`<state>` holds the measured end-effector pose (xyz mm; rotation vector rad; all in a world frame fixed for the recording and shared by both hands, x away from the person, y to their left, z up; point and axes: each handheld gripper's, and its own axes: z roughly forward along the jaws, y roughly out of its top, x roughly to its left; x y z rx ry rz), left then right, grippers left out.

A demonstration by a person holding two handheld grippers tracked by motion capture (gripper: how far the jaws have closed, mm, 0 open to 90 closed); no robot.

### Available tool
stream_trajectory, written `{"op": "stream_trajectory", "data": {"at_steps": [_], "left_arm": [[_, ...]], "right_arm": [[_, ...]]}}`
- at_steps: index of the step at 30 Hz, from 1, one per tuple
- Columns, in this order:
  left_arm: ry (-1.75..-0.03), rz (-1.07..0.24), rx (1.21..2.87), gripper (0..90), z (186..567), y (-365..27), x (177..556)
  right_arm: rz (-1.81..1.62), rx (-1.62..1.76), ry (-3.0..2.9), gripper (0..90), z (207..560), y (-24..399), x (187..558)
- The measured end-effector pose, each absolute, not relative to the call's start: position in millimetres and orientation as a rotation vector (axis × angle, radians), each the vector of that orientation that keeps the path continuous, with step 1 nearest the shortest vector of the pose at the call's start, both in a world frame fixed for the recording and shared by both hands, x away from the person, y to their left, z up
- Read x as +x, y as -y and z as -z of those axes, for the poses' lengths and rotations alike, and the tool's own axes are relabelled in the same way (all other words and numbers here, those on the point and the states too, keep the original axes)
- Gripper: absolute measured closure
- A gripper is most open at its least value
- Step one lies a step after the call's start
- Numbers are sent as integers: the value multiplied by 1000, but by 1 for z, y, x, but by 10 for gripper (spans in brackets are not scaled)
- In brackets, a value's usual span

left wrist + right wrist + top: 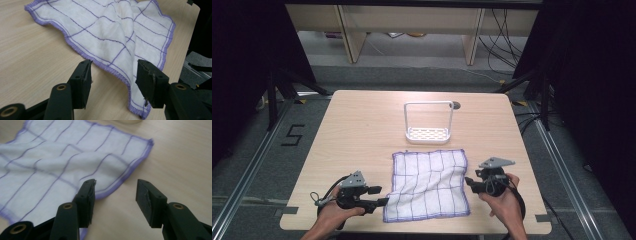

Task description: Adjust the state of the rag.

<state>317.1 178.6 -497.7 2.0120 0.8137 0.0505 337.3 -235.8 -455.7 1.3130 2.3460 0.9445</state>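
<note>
High view: cloth [428, 185] lies spread nr the tabletop's [362, 130] front edge, a bit rumpled; rack [428, 122] sits past it. Left gripper [384, 195] & right gripper [468, 181] flank it, jaws apart, nothing held. Spreading looks about done; folding or moving it is what's left.

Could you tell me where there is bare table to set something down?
The table is bare left of the white rack, right of it, and in the strip between rack and cloth. The near edge is crowded: the left gripper and right gripper flank the cloth.
</note>
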Motion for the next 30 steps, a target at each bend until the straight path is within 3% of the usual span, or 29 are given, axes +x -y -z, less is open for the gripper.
{"op": "stream_trajectory", "data": {"at_steps": [4,12,19,22,26,30], "left_arm": [[-802,-45,2038,439,499,-175,312],[-787,-47,2075,437,500,-175,304],[-801,-57,2064,427,499,-175,303],[-810,-56,2058,419,499,-175,304],[-819,-68,2060,410,498,-177,305],[-835,-76,2040,401,498,-179,307]], "right_arm": [[-941,1265,-2388,504,461,231,313],[-897,1262,-2448,479,481,224,297],[-828,1259,-2477,519,490,218,286],[-797,1259,-2502,600,495,214,285],[-821,1219,-2535,820,494,214,282],[-809,1206,-2549,866,492,216,273]]}}
